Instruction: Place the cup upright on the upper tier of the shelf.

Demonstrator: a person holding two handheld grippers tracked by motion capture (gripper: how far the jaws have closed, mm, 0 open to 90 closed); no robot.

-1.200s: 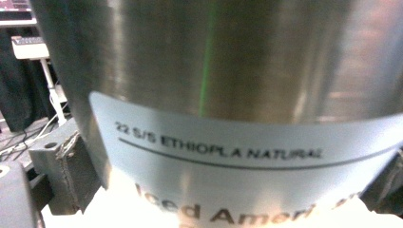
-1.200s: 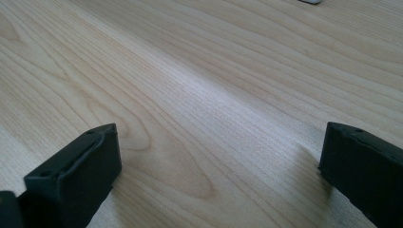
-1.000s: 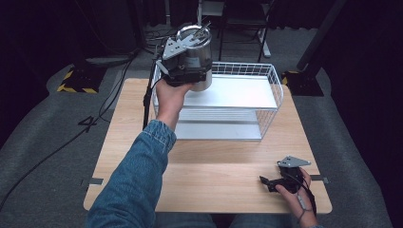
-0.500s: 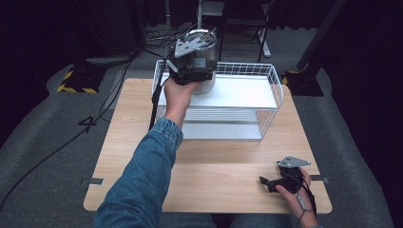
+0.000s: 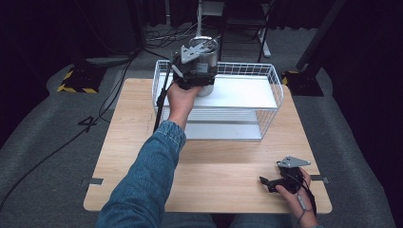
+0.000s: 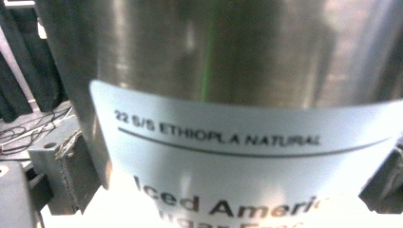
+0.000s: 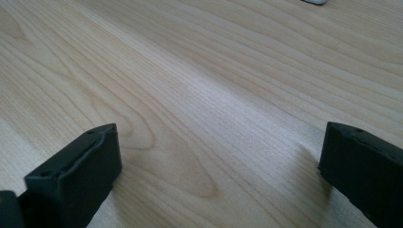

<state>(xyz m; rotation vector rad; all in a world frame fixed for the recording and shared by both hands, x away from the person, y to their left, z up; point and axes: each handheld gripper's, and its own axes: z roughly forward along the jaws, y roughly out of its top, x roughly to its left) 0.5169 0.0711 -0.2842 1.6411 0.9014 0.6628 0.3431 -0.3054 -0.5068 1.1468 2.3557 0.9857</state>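
Steel can held in the left gripper over the wire basket at the tabletop's far edge.

The metal can (image 5: 207, 54) looks rigid and smooth-walled, so likely slippery under a light squeeze; its paper label (image 6: 247, 156) gives the better hold, and whether it is full or empty, so heavy or light, cannot be told. The left gripper (image 5: 194, 76) has its fingers (image 6: 71, 166) closed against the can's sides low on the body, at the label's level, one pad touching each flank, with the can upright between them. It hangs above the white shelf of the wire basket (image 5: 273, 95), toward the basket's far left corner. The right gripper (image 5: 280, 180) rests on the tabletop (image 5: 223, 161) near the near right corner, its fingers (image 7: 76, 166) spread wide and holding nothing.
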